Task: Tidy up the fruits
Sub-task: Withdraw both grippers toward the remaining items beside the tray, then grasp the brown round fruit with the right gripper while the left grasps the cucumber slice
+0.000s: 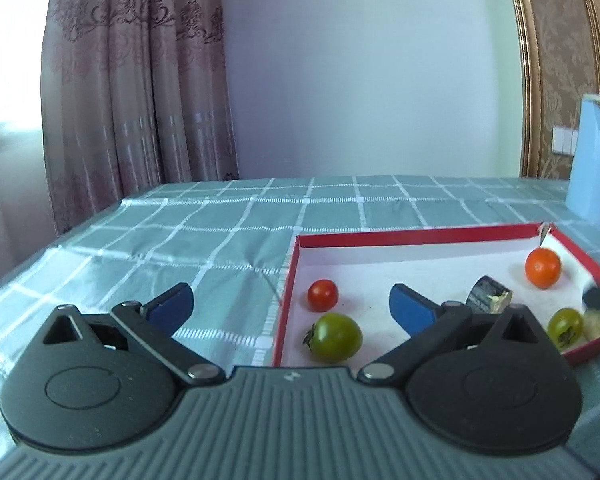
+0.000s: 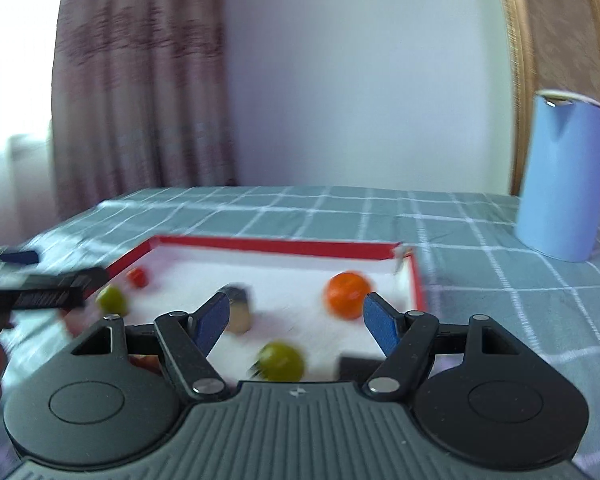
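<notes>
A shallow red-walled cardboard tray with a white floor [image 1: 416,236] lies on the worktop covered by a green cloth with a white check [image 1: 204,224], and it holds the fruits. In the left wrist view a small red round tomato [image 1: 323,295] sits near the tray's left wall, with a larger green tomato [image 1: 334,337] just in front of it, its dark calyx pointing left toward that wall. An orange round fruit [image 1: 543,268] rests near the tray's far right corner, apart from the walls. A second green tomato [image 1: 565,327] lies by the near right wall, beside a pale fruit piece [image 1: 595,322]. A short dark cylinder with a pale cut face [image 1: 488,298] lies tilted on the floor between the fruits; what it is cannot be told.

The left hand-held gripper [image 1: 290,304] hovers over the tray's left wall with its blue pads spread wide and nothing between them. The right hand-held gripper [image 2: 296,320], seen in a blurred view, is likewise spread and empty above the tray's near side.

Bare cloth stretches left of the tray to the worktop's left edge and beyond it to the far edge. A tall light blue jug [image 2: 560,176] stands near the far right corner, well apart from the tray. A patterned pink curtain [image 1: 140,80] hangs behind the far left corner.
</notes>
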### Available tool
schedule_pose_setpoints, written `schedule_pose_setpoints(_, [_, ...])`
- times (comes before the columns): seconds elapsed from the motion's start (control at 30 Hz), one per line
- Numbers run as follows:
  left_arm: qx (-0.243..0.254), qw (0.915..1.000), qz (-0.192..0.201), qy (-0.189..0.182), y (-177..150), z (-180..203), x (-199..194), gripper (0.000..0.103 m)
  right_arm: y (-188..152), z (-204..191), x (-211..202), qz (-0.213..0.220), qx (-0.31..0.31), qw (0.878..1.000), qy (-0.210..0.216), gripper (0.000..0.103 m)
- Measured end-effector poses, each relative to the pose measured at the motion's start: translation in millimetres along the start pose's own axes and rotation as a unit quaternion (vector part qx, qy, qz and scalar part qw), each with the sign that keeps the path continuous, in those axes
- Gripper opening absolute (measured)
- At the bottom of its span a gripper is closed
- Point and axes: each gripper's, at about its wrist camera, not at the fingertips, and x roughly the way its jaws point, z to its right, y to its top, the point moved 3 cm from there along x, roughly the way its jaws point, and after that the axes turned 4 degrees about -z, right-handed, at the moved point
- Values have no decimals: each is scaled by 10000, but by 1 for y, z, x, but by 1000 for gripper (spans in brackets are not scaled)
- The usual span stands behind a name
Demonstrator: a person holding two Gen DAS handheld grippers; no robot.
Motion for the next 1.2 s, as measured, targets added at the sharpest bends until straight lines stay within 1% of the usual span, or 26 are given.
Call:
schedule_pose_setpoints(0.13, [-187,9998,-54,-15,-1,-7,-3,103,-15,-23,-18,100,-410,9985,350,74])
schedule_pose_setpoints(0.2, [-160,9998,-65,-8,-1,-6,-3,103,-18,-35,-16,-20,-622,9971,449,74])
schedule_pose_setpoints(0.27, [-81,9999,-64,2,-2,-4,-3,103,-21,-46,-10,-239,-855,9943,587,72])
schedule_pose_setpoints(0.33, [-26,10000,-49,15,-3,-3,-3,103,-23,-55,-4,-395,-1054,9918,600,72])
schedule_pose_setpoints(0.43, [-30,9999,-97,-61,-3,-3,-2,103,-21,-65,5,-503,-1125,9900,687,72])
schedule_pose_setpoints(0.5, [-15,9999,-129,-47,-4,-3,-1,103,-22,-73,10,-519,-1295,9887,555,71])
schedule_pose_setpoints(0.57, [-16,9999,-129,-43,-4,-3,0,103,-24,-81,13,-513,-1516,9858,510,68])
schedule_pose_setpoints(0.63, [-29,9999,-127,-52,-4,-3,0,103,-26,-89,13,-488,-1741,9827,398,57])
schedule_pose_setpoints(0.67, [-38,9999,-124,-57,-4,-3,-1,103,-28,-93,12,-466,-1862,9810,294,53])
schedule_pose_setpoints(0.7, [-48,9999,-125,-66,-4,-3,-1,103,-30,-96,11,-419,-1972,9793,202,41])
schedule_pose_setpoints(0.73, [-49,9999,-131,-72,-4,-3,-1,103,-31,-99,9,-383,-2061,9775,214,36])
schedule_pose_setpoints(0.8, [-48,9999,-127,-66,-3,-3,-1,103,-33,-103,5,-390,-2169,9749,315,36])
schedule_pose_setpoints(0.87, [-37,9999,-134,-75,-3,-3,0,103,-35,-104,12,-601,-2201,9734,205,36])
schedule_pose_setpoints(0.93, [-23,9999,-128,-81,-3,-4,-1,103,-34,-103,21,-882,-2159,9721,255,36])
schedule_pose_setpoints(0.97, [-22,9999,-122,-86,-3,-4,-1,103,-33,-101,24,-954,-2066,9734,275,36])
schedule_pose_setpoints(1.0, [-22,9999,-126,-97,-3,-3,-1,103,-32,-98,25,-974,-1952,9754,311,36])
schedule_pose_setpoints(1.07, [-30,9998,-135,-114,-3,-4,-1,103,-31,-94,26,-1011,-1816,9774,374,28])
schedule_pose_setpoints(1.2, [-28,9997,-170,-160,-6,-5,-3,103,-29,-82,23,-983,-1527,9829,318,27])
